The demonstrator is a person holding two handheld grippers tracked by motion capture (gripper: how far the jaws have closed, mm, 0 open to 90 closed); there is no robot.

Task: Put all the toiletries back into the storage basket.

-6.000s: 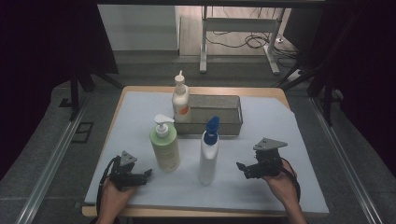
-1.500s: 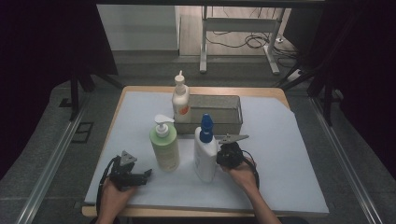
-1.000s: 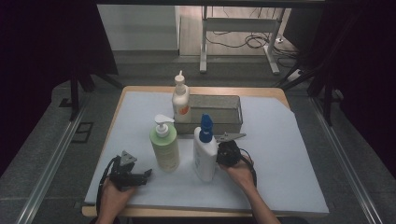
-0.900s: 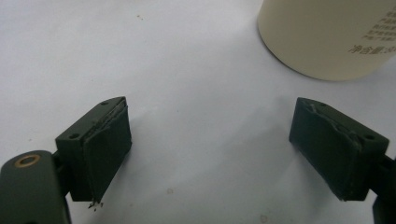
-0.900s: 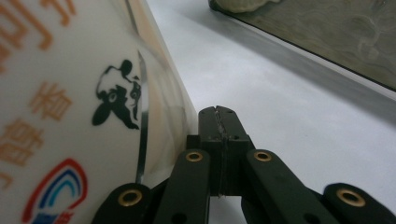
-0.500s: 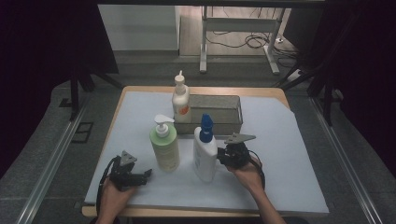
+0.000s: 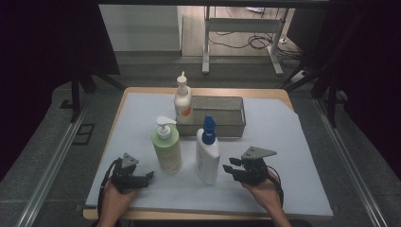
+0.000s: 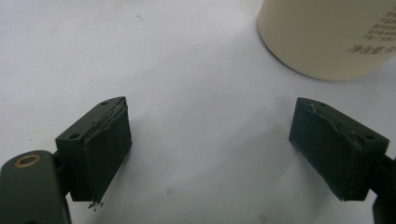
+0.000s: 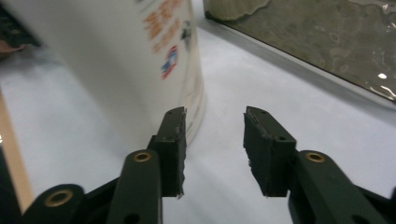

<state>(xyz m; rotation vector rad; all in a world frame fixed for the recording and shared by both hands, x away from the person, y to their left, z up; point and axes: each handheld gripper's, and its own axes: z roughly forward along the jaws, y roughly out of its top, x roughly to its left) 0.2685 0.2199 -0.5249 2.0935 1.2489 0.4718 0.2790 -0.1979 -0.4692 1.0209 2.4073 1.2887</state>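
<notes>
A white bottle with a blue cap (image 7: 207, 158) stands upright on the white sheet (image 7: 283, 142). My right gripper (image 7: 228, 170) sits just to its right, apart from it. Its jaws have just been opening and hold nothing. In the right gripper view the bottle (image 9: 116, 60) rises past the left jaw of the right gripper (image 9: 212, 135). My left gripper (image 7: 147, 176) rests open near the front left, a little short of the green pump bottle (image 7: 167, 150). In the left gripper view the left gripper (image 8: 210, 154) stands wide, with that bottle's base (image 8: 327, 37) beyond it.
A grey metal tray (image 7: 222, 116) lies behind the bottles; its wall (image 9: 327, 37) shows in the right gripper view. A white bottle with an orange label (image 7: 183, 101) stands at the tray's left end. The table's wooden front edge (image 7: 198, 215) runs near my hands.
My right gripper has opened off the blue-capped bottle and pulled back to the right. The bottle stays upright in place. The left gripper has not moved.
</notes>
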